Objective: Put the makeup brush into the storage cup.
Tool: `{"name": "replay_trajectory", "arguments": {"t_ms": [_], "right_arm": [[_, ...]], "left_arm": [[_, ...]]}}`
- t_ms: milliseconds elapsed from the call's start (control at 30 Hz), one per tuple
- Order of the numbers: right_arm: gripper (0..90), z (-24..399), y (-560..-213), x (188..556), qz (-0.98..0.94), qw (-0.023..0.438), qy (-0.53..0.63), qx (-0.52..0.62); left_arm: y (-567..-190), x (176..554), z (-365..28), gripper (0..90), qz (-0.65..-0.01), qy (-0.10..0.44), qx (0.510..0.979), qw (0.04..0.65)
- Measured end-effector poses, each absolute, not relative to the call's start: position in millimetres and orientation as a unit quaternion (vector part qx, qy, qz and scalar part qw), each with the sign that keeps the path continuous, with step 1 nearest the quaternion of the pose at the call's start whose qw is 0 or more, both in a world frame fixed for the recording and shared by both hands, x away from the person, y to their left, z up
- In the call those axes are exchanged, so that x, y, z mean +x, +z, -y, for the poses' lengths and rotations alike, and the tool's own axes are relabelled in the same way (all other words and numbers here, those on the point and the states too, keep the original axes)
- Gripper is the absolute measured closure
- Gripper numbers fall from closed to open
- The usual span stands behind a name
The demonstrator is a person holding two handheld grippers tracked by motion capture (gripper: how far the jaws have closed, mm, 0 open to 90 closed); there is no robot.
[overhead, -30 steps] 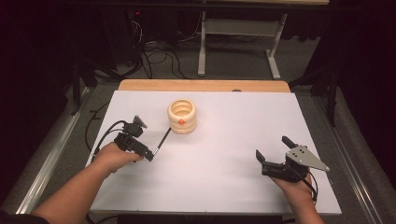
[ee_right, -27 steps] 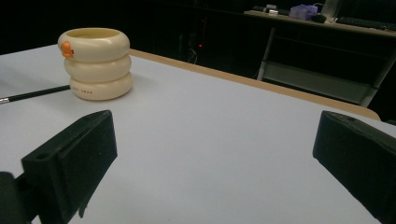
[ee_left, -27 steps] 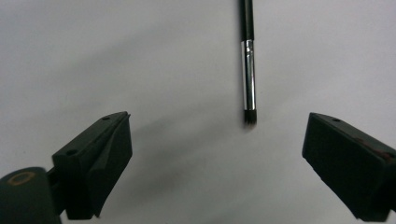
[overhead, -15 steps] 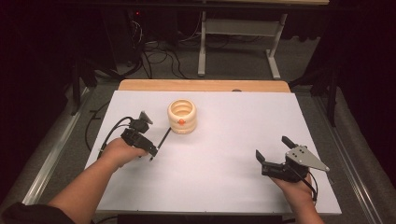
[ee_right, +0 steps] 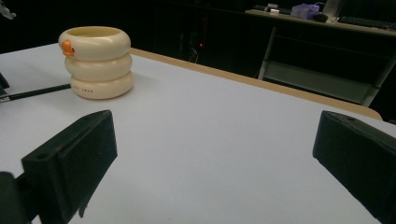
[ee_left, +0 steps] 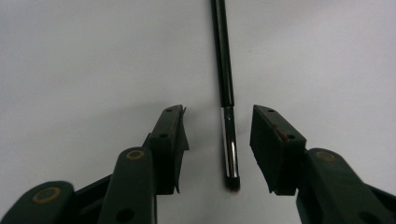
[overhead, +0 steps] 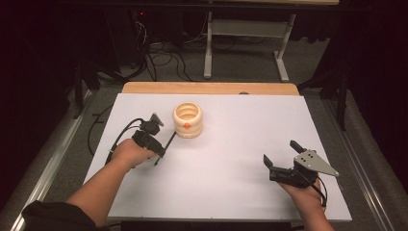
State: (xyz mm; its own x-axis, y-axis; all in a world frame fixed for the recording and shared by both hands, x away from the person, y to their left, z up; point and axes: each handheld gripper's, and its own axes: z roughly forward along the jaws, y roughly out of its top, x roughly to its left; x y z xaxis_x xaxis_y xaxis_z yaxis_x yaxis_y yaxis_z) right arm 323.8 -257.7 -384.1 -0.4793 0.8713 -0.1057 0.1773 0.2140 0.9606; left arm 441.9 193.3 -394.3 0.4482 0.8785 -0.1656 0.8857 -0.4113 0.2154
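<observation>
I have the left gripper (ee_left: 208, 140) straddling the brush (ee_left: 226, 88) on the white table (overhead: 240, 144). In the left gripper view the brush runs straight up the middle of the frame — bristle tip at the lower centre, silver ferrule between the two pads, black handle running off the top edge. So its long axis lies along the line the gripper points, and the pads face the ferrule from either side.

The jaws have just been closing; they now stand partly open with the ferrule between them, a gap showing on each side. Nothing is gripped yet. As I read it, a plain squeeze should catch the ferrule.

In the high view the brush lies left of centre, handle slanting up and right toward the cream ringed cup (overhead: 187, 119), which stands just beyond its far end. My left hand (overhead: 131, 153) is on top of it; the right gripper (overhead: 283, 156) sits well apart in the lower right, jaws wide open and empty. The left is clearly the nearer one for this pick.
</observation>
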Motion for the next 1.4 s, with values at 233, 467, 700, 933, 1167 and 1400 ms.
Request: {"name": "replay_trajectory", "arguments": {"t_ms": [233, 467, 700, 933, 1167, 1400], "right_arm": [[1.1, 257.7, -383.9, 323.5, -0.697, 0.345, 0.502, 0.377], [1.1, 257.8, -383.8, 323.7, -0.697, 0.345, 0.503, 0.377], [1.1, 259.4, -383.7, 324.2, -0.696, 0.346, 0.506, 0.373], [1.1, 259.3, -383.2, 323.9, -0.696, 0.346, 0.506, 0.374], [1.1, 258.3, -382.8, 323.4, -0.695, 0.347, 0.507, 0.374], [1.1, 258.8, -382.6, 323.1, -0.695, 0.345, 0.508, 0.374]], "left_arm": [[-398.2, 446.6, -188.7, 64.6, -0.520, -0.011, 0.846, 0.120], [-393.3, 452.0, -179.7, 69.6, -0.516, -0.002, 0.850, 0.109], [-397.6, 454.4, -174.8, 70.4, -0.516, -0.001, 0.851, 0.096], [-398.0, 453.6, -172.4, 71.5, -0.512, 0.007, 0.854, 0.089], [-398.4, 454.3, -172.7, 76.0, -0.509, 0.012, 0.856, 0.084], [-398.5, 455.6, -174.1, 80.2, -0.517, 0.011, 0.852, 0.083]]}}
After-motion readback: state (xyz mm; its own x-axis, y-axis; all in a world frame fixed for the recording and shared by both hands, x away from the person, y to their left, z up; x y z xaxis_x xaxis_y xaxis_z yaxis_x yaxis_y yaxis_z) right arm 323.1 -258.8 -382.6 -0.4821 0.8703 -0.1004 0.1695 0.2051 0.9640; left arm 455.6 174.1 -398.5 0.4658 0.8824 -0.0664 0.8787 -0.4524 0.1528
